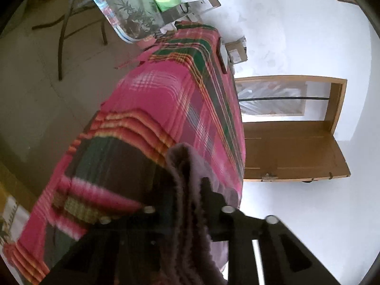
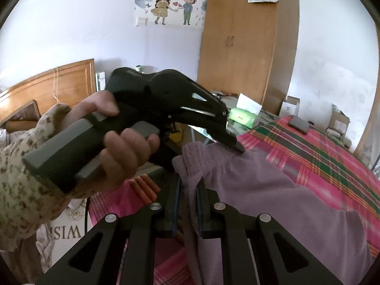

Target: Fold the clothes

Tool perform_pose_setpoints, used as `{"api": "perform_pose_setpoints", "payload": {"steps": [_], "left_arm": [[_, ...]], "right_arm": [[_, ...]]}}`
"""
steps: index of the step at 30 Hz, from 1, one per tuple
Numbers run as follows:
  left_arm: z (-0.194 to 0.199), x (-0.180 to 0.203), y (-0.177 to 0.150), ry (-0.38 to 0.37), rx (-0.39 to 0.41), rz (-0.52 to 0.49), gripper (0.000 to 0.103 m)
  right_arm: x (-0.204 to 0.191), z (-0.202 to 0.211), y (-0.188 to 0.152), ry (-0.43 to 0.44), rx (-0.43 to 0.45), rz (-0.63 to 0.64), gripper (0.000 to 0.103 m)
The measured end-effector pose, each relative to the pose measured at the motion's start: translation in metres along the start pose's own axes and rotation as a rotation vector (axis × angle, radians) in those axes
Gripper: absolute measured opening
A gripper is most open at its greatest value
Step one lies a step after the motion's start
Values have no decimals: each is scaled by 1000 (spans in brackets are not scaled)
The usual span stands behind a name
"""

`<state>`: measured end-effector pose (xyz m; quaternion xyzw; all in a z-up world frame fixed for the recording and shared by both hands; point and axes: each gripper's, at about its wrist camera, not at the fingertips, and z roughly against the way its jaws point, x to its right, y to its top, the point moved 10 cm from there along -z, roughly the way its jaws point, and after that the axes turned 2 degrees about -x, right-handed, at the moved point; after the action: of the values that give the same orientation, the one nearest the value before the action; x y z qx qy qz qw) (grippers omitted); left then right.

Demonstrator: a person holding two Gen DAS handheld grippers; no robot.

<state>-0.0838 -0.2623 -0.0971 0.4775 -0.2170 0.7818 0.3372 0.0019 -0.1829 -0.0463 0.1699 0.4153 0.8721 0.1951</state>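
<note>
Both grippers, left (image 2: 234,146) and right (image 2: 188,190), are clamped on a soft, fuzzy purple garment (image 2: 273,190) draped over the pink plaid bedspread (image 2: 320,149).

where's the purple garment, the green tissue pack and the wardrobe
purple garment (image 2: 273,190), right wrist view, on its flat spread part
green tissue pack (image 2: 243,118), right wrist view, on its front face
wardrobe (image 2: 237,35), right wrist view, on its doors
</note>
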Motion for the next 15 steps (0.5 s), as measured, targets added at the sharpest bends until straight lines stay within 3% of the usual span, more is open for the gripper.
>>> {"api": "perform_pose_setpoints", "payload": {"steps": [6,10,15], "left_arm": [[12,-2,4,0,45,-54,12],[13,-17,10,23,46,-20,8],[16,-13,4,63,62,-82,8]], "right_arm": [[-5,-8,-1,-2,-31,20,12],[-20,-28,-2,-19,-102,78,12],[-23,-39,-7,-5,-153,74,12]]}}
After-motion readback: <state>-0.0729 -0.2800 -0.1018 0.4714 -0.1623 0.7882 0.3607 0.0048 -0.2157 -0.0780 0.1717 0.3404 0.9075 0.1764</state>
